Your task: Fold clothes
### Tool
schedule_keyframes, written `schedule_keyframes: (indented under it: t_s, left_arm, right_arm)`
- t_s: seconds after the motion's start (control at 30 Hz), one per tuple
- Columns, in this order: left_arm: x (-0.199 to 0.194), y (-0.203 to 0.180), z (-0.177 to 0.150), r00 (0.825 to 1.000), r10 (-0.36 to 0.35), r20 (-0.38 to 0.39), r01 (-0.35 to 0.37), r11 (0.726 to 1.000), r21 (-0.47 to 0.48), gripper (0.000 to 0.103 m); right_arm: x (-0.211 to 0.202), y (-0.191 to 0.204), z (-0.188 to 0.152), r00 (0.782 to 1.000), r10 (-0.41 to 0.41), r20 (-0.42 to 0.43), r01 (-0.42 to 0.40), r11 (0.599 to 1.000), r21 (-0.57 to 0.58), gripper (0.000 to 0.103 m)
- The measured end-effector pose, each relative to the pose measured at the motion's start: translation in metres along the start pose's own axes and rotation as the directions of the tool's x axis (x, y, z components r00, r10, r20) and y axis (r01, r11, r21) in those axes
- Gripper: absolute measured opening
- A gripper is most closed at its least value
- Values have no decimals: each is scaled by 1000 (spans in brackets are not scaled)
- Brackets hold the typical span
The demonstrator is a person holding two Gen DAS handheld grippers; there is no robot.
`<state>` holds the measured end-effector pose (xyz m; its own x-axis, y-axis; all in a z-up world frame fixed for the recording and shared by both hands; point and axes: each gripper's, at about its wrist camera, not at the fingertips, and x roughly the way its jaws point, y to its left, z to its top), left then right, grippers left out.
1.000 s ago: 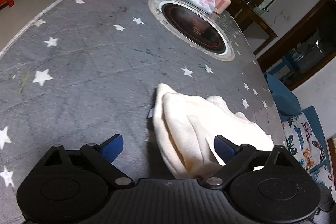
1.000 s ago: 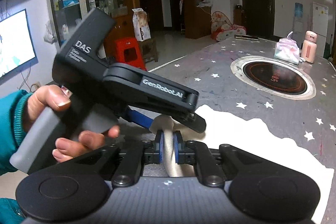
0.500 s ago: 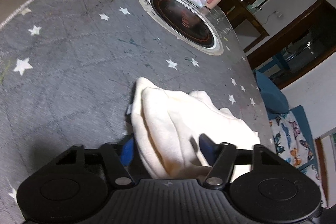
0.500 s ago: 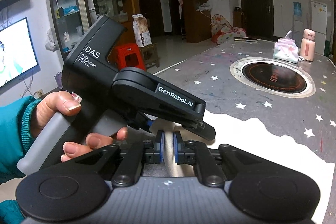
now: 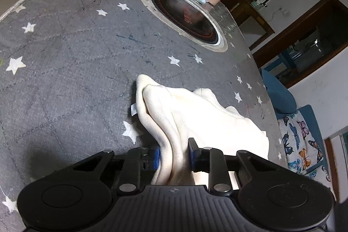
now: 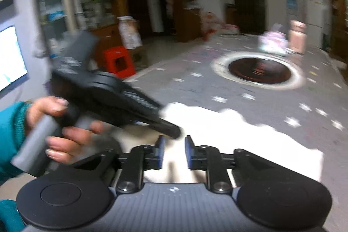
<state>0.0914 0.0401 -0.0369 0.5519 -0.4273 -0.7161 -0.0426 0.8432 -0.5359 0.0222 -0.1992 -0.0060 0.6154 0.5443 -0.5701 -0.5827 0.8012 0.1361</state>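
Much of the right wrist view was smeared with motion blur, so the far end of the table [image 6: 250, 99], the pink bottle [image 6: 297, 36] and the tissue pack [image 6: 273, 41] showed only as soft shapes. The near end of the cream garment [image 5: 202, 116] disappeared under the left gripper's [image 5: 174, 154] body, and its right edge was washed out by glare. The left gripper's blue pads were closed onto a bunched fold of that garment, the cloth rising between them. The right gripper [image 6: 174, 152] hung over the same garment [image 6: 239, 134] with its pads apart and nothing pinched between them. The left hand [image 6: 58, 125], in a teal sleeve, gripped the other tool's handle, its fingertips cut short by blur.

The garment lay on the grey star-patterned table [image 5: 65, 62], well short of the round inset burner [image 5: 184, 14]. In the left wrist view its long axis ran from the pads away and up-left, ending in a rounded folded tip, with a small white tag [image 5: 133, 109] sticking out on the left edge.
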Motion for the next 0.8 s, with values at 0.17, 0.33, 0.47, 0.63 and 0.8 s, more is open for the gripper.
schedule_keyframes:
  t_s: [0.17, 0.33, 0.47, 0.63, 0.8]
  left_arm:
    - [-1, -6, -2, 1000, 25, 18, -25, 999, 45, 27]
    - [-1, -15, -5, 998, 56, 42, -60, 993, 105, 27]
    - [0, -21, -6, 995, 78, 57, -86, 986, 145, 27]
    - [2, -30, -6, 992, 107, 73, -119, 974, 190, 27]
    - [2, -40, -5, 987, 128, 94, -147, 960, 239, 24]
  right_arm:
    - [-8, -51, -13, 986, -161, -36, 164, 981, 104, 37]
    - [-10, -99, -25, 961, -266, -73, 275, 937, 215, 44]
    - [-10, -123, -35, 961, -264, -88, 278, 910, 309, 51]
    - [-6, -130, -39, 971, -228, -68, 237, 904, 357, 50]
    - [-4, -126, -38, 978, -204, -45, 207, 908, 365, 19]
